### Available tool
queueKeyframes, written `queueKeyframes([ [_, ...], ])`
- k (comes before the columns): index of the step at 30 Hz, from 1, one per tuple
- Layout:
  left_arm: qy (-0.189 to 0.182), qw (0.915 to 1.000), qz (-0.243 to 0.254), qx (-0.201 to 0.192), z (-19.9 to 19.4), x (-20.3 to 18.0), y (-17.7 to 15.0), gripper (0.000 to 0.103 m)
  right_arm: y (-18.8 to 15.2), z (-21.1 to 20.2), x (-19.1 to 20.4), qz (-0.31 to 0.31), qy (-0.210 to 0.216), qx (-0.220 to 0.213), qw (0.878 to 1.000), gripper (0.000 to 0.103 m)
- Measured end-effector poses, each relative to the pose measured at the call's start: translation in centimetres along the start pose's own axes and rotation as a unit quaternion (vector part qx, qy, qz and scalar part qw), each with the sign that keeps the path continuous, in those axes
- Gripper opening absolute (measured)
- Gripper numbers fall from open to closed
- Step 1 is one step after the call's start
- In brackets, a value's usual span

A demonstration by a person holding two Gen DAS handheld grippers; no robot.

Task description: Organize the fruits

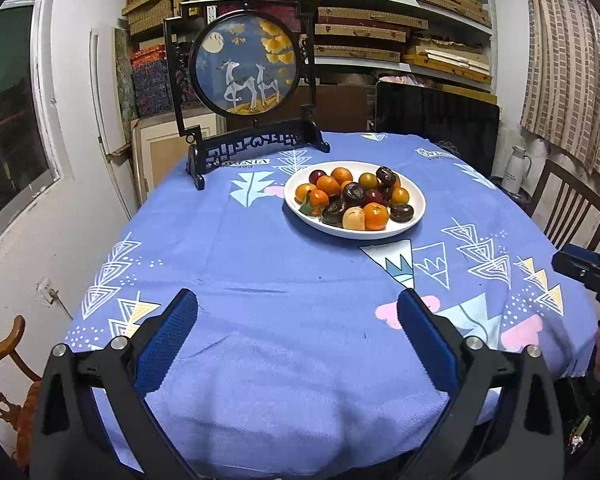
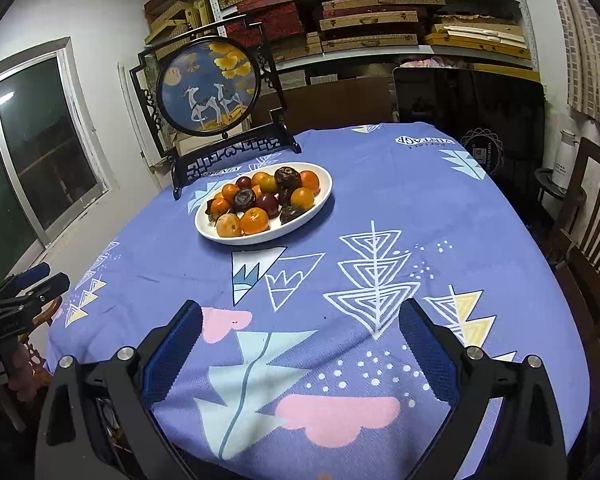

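A white oval plate [image 1: 418,204] sits on the blue patterned tablecloth, piled with several orange tangerines [image 1: 376,216], dark purple fruits [image 1: 401,213] and one pale fruit [image 1: 353,218]. In the right wrist view the same plate [image 2: 324,188] lies at centre left, with tangerines [image 2: 254,221] at its front. My left gripper [image 1: 298,304] hovers open over the near part of the cloth, well short of the plate, with nothing between its blue pads. My right gripper [image 2: 300,314] is open too, empty, near the table's front edge. The right gripper [image 1: 588,270] also shows at the right edge of the left wrist view.
A round framed picture of deer on a black stand [image 1: 246,64] stands at the table's back left, behind the plate. Wooden chairs [image 2: 592,216] flank the table. Shelves of boxes [image 1: 380,20] fill the back wall. A white jug [image 1: 516,174] sits at right.
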State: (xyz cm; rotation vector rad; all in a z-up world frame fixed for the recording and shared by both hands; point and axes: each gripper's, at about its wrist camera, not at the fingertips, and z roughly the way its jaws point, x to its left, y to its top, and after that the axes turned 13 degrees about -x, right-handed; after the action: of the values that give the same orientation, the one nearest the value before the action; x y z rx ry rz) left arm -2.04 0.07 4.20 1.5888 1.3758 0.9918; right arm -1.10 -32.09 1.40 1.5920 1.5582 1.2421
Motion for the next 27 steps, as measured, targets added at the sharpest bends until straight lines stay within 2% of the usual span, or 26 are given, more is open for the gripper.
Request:
queueKeyframes([
  [18, 0.002, 1.0000, 0.002, 0.007, 0.71, -0.20, 0.19, 0.098, -0.38, -0.17, -0.64, 0.005, 0.004, 0.002, 1.000, 0.099],
  [22, 0.015, 0.9998, 0.015, -0.007, 0.56, -0.53, 0.29, 0.098, -0.77, 0.00, -0.65, 0.006, 0.006, 0.008, 1.000, 0.099],
  [27, 0.009, 0.9995, 0.021, -0.022, 0.10, -0.70, 0.48, 0.098, -0.85, -0.13, -0.70, 0.008, 0.006, 0.007, 1.000, 0.099],
])
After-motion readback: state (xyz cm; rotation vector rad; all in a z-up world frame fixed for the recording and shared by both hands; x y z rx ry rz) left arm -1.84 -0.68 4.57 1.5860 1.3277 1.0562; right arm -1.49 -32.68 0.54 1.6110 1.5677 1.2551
